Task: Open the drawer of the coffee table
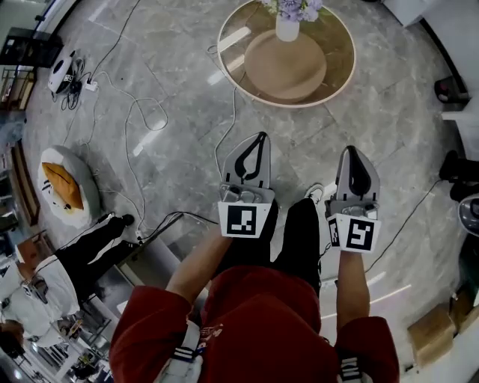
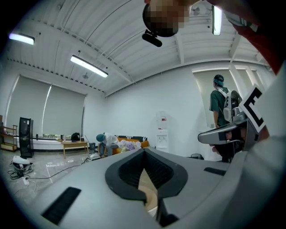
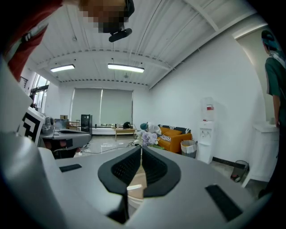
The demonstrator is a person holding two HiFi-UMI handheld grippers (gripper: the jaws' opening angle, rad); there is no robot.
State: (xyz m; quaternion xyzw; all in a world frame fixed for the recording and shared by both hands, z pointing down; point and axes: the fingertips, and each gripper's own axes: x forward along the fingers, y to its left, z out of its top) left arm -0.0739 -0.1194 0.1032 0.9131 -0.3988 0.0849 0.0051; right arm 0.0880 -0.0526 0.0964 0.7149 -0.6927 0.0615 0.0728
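While both hung over the grey floor (image 1: 176, 153), the left tongs (image 1: 261, 143) and right tongs (image 1: 352, 152) were fully closed, tips together, gripping nothing. The coffee table surface (image 1: 338, 56) stood far ahead, well apart: round, pale-rimmed, with a tan inner disc. It carried a white vase (image 1: 287, 28) of purple flowers.

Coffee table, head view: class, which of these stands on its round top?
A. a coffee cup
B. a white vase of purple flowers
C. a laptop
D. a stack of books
B: a white vase holding purple flowers stands on the far side of the round coffee table, and nothing else is visible on its top.
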